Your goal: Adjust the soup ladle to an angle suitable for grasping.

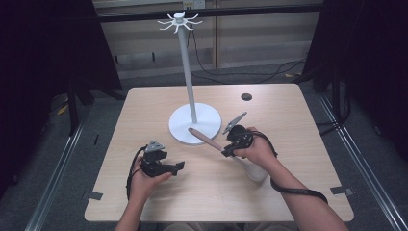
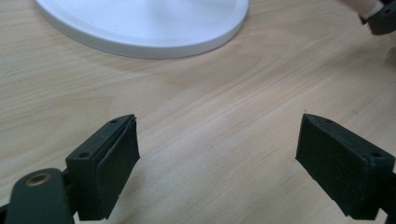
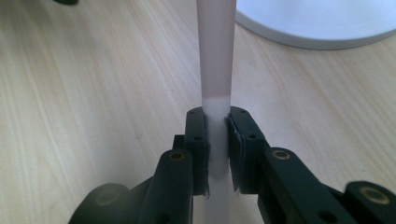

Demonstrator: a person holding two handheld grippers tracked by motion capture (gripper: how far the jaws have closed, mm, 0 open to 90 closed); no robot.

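Pads of the right hand-held gripper are clamped on a spatula with a smooth white blade end and a pale pinkish-brown handle, gripped just below the colour change; its round-tipped handle slants over the rim of the stand's base. The left hand-held gripper rests low over the pale wood-grain tabletop, its flat black rubbery pads wide apart with nothing between. Farther off, the stand's thin white pole rises from the flat round disc to curved hooks
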